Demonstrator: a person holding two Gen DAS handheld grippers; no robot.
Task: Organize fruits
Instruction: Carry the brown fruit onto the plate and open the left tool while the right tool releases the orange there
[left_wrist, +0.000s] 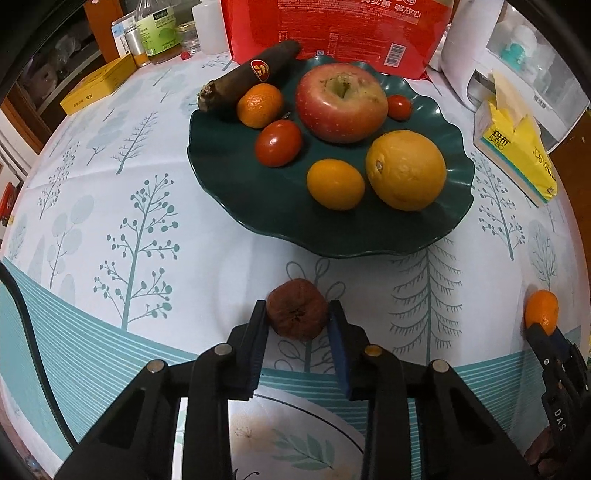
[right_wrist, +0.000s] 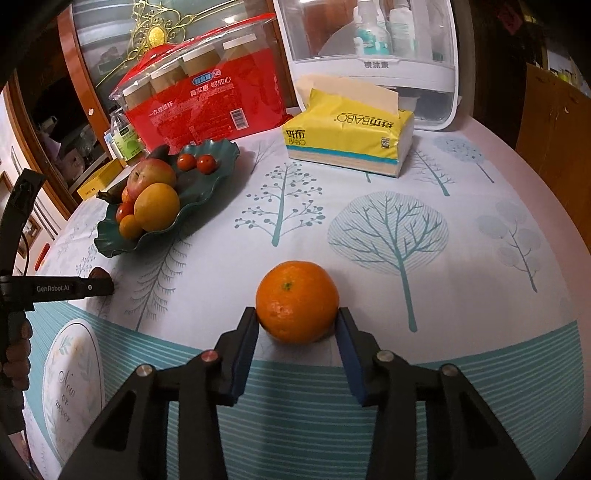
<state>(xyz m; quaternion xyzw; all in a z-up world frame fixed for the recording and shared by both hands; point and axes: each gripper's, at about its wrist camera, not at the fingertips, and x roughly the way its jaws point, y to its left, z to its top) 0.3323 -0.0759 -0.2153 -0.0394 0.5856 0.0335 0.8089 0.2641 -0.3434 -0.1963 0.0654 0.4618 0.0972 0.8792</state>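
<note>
fruits | left hand-held gripper (left_wrist: 297, 314) clamps brown fruit (left_wrist: 297, 308) | right (right_wrist: 297, 317) clamps tangerine (right_wrist: 297, 301)

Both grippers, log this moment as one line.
left gripper: fingers around brown dried fruit on table | right gripper: fingers around tangerine on table | green plate: holds other fruits
</note>
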